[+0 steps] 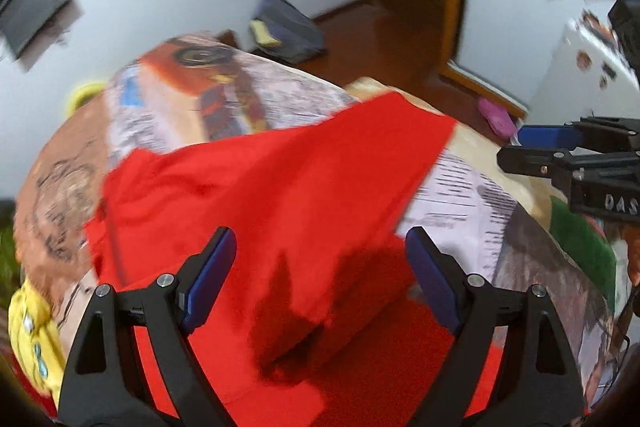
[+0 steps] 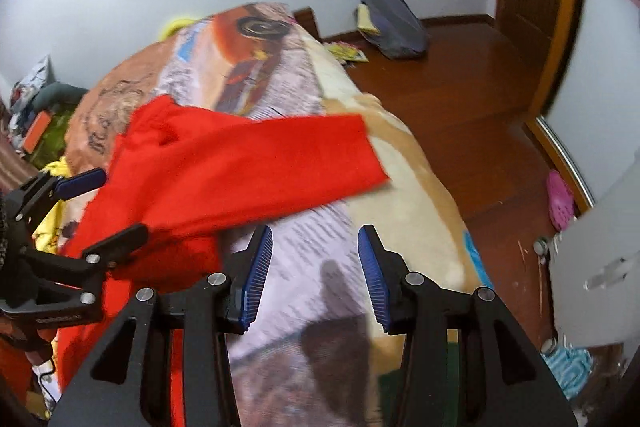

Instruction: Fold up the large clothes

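Across the printed bed cover [image 2: 312, 251] lies the red garment [image 1: 256, 203], bunched into loose ridges, one long sleeve [image 2: 280, 155] thrown out flat toward the bed's far edge. No neat fold yet, from the look of it; the cloth is heaped on itself near the middle and a flap stands up just ahead of the left gripper [image 1: 320, 279].

That left gripper hangs right over the red cloth, jaws wide apart, blue pads clear of the fabric, nothing pinched. Over on the other side, the right gripper [image 2: 316, 267] sits above bare bed cover beside the garment, jaws part open, nothing between them either.

So both tools are empty, and here's the risk. If the left one bites down where it is, it could catch several layers of that heap at once, and lifting would drag the whole bundle instead of one edge. The sleeve reaches close to the bed's edge; a careless tug might slide it off toward the wooden floor [image 2: 472, 99]. The right gripper, pointed at the bed cover, could also nip that printed cover along with the shirt. Both views are blurred, so exact edges are hard to pick.
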Motion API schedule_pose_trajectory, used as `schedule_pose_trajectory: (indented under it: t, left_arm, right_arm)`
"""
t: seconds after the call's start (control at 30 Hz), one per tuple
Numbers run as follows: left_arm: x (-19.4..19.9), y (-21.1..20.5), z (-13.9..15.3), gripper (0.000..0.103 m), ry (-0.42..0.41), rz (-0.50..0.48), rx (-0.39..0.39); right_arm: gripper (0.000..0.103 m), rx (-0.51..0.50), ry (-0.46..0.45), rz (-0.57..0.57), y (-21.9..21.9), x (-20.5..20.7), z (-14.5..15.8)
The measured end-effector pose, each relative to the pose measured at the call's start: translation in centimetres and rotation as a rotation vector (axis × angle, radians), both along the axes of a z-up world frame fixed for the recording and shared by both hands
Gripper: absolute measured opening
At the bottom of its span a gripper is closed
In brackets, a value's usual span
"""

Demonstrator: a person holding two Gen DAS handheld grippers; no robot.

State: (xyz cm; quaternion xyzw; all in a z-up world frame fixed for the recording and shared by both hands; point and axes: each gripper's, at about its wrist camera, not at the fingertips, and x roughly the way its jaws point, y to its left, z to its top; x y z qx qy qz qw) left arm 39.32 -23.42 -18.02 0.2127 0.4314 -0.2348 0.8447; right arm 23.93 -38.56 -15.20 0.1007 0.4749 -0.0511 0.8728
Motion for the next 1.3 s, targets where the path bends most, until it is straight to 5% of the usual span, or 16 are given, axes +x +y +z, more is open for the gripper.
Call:
schedule_pose_trajectory:
  t: [0.13, 0.27, 0.33, 0.4, 0.43, 0.53, 0.77, 1.0, 1.13, 1.3]
  left_arm:
    - [1.0, -4.1, -3.2, 0.086, 0.028, -0.075, 0.066]
    - [1.9, -6.1, -5.8, 0.066, 0.036, -0.085, 0.136]
    - [2.6, -6.1, -6.1, 0.066, -0.007, -0.057, 0.133]
    - [3.2, -5.8, -6.1, 0.046, -0.062, -0.014, 0.150]
    - [3.6, -5.5, -6.2, 0.024, -0.057, 0.005, 0.151]
    - [4.5, -3.6, -4.8, 0.011, -0.026, 0.064, 0.060]
    - [4.2, 3.8, 3.0, 0.006, -0.087, 0.183, -0.168]
    - [1.6, 14.9, 8.3, 0.005, -0.183, 0.328, -0.243]
    - [-0.1, 20.8, 7.1, 0.005, -0.167, 0.425, -0.223]
    - [-2.4, 27.3, 0.8, 0.006, -0.006, 0.548, -0.193]
  right_arm:
    - [0.041, 0.003, 0.028, -0.019, -1.0, -0.6, -1.2]
    - [0.041, 0.014, 0.050, -0.017, -1.9, -1.0, -1.9]
    - [0.041, 0.016, 0.053, -0.014, -2.0, -1.0, -2.1]
    - [0.041, 0.018, 0.052, -0.015, -2.3, -1.1, -2.2]
    - [0.041, 0.020, 0.051, -0.015, -2.3, -1.1, -2.2]
    - [0.041, 0.032, 0.049, -0.013, -1.9, -1.0, -2.1]
    - [0.041, 0.047, 0.036, 0.038, 0.4, -0.1, -1.4]
    - [0.041, 0.055, 0.014, 0.141, 5.2, 2.8, -0.6]
    - [0.041, 0.012, 0.052, 0.224, 9.0, 4.6, -2.3]
    - [0.044, -0.063, 0.129, 0.277, 11.5, 5.1, -5.7]
